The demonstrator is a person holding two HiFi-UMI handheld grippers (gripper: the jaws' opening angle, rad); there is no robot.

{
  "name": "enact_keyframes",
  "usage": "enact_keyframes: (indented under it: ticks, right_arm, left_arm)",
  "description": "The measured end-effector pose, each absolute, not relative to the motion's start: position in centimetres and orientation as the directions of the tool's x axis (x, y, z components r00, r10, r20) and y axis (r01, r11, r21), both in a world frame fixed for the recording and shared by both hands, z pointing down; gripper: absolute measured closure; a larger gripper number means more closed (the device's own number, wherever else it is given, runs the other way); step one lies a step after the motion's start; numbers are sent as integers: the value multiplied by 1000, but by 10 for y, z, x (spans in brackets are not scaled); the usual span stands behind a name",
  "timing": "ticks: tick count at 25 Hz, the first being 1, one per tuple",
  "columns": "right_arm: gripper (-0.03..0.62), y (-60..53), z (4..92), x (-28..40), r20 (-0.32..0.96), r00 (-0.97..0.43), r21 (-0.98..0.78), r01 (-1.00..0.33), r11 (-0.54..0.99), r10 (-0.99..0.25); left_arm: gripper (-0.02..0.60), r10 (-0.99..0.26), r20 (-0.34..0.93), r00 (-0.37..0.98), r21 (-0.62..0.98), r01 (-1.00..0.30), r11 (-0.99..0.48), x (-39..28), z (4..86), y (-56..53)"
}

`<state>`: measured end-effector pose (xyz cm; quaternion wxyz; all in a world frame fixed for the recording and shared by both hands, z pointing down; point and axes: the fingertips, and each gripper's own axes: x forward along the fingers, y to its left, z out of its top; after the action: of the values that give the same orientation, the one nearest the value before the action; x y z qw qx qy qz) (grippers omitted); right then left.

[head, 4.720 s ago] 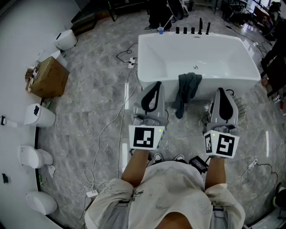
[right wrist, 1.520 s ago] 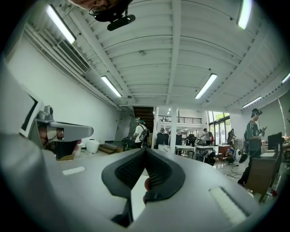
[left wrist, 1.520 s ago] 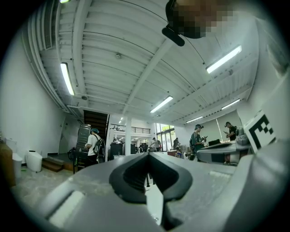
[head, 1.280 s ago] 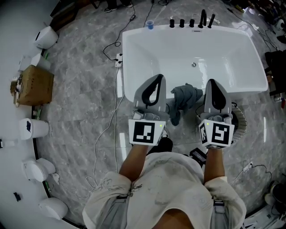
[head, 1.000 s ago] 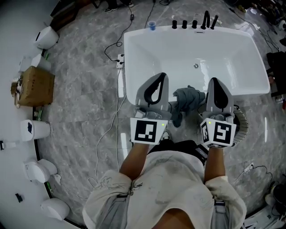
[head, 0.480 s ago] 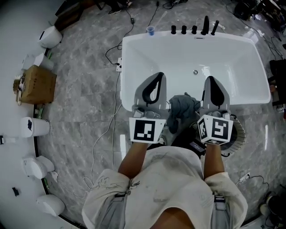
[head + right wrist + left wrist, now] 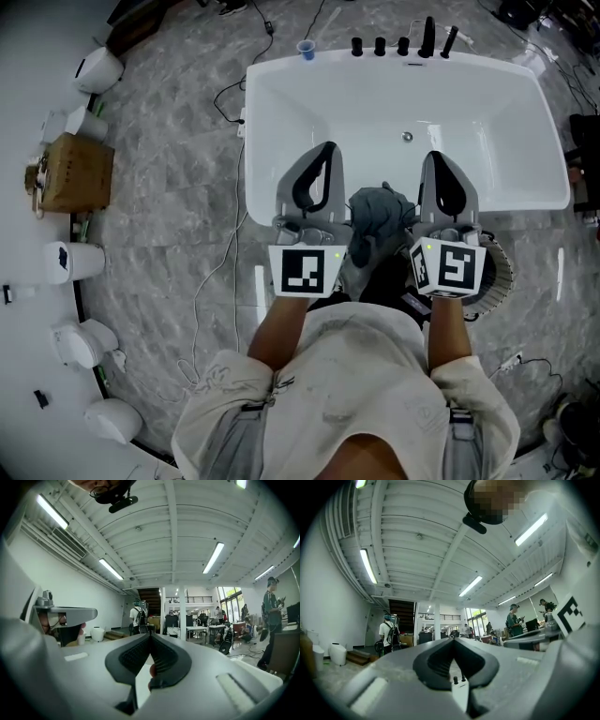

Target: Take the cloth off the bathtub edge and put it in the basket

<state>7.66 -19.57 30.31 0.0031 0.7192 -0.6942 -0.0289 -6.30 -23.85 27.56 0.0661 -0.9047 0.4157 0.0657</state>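
The left hand-held gripper (image 7: 324, 147) and right hand-held gripper (image 7: 432, 156), both closed and empty, are now brought closer beside the cloth (image 7: 380, 212), which is not yet grasped.

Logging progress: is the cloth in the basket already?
No, the cloth lies draped over the bathtub edge, not in the basket.

No legible words, brands or numbers anywhere; only black-and-white square marker patterns on the left cube (image 7: 307, 272) and right cube (image 7: 449, 268).
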Motion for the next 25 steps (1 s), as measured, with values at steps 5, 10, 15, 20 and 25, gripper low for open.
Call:
enact_keyframes:
  ticks: [5, 10, 15, 20, 25]
  right_arm:
    - [591, -198, 328, 80, -6, 53, 67, -996, -53, -999]
    - [562, -195, 360, 73, 52, 31, 66, -997, -27, -998]
    - [543, -198, 424, 79, 159, 48, 39, -998, -42, -986]
    - [456, -202, 487, 70, 274, 14, -34, -999, -25, -962]
    - [332, -207, 549, 59, 371, -21, -64, -998, -3, -928]
  left_arm:
    - [584, -745, -137, 653, -76, -757, -649, -60, 299, -244]
    - [584, -740, -86, 667, -95, -745, -660, -60, 334, -245]
    - [584, -739, -25, 673, -66, -739, -670, -58, 377, -245]
    - [584, -734, 27, 679, -58, -732, -679, -62, 407, -243]
    - [584, -739, 74, 669, -38, -739, -673, -67, 443, -246]
